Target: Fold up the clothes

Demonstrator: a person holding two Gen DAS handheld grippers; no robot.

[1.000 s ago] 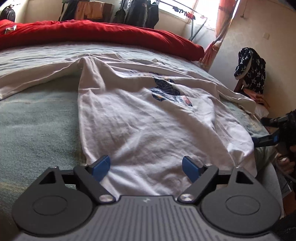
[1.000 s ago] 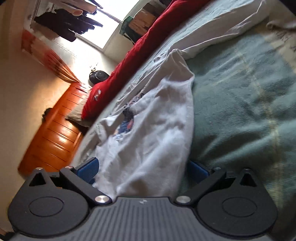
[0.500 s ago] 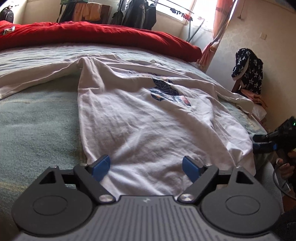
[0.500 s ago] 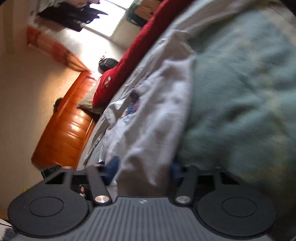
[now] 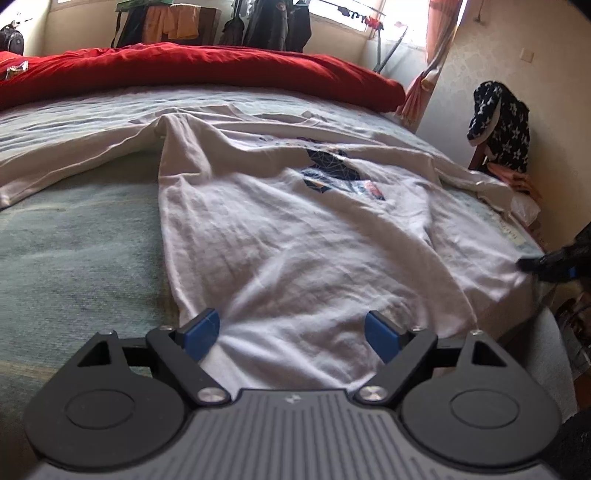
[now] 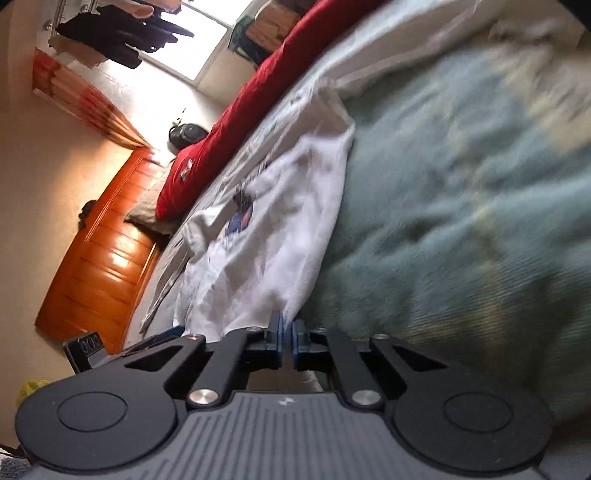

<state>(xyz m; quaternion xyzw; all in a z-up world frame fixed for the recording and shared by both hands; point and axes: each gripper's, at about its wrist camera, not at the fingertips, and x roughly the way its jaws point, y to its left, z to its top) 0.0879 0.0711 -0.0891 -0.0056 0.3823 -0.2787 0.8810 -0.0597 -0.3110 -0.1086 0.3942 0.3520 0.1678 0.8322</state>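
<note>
Left wrist view: the white T-shirt (image 5: 295,236) lies flat on the bed (image 5: 74,251), its long axis running straight away from the left tongs (image 5: 291,332), which stand wide apart over the near hem, clamping nothing. The right tongs (image 5: 532,265) have just been closing on the hem's right corner.

Right wrist view — blurred: the right tongs (image 6: 286,332) are together, apparently pinching that shirt (image 6: 273,236) corner — the nearer grip.

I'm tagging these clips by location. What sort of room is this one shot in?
Most likely a home bedroom. A white T-shirt lies spread on a bed with a red duvet bunched along its far side, and clothes hang on a rack by the window.
</note>
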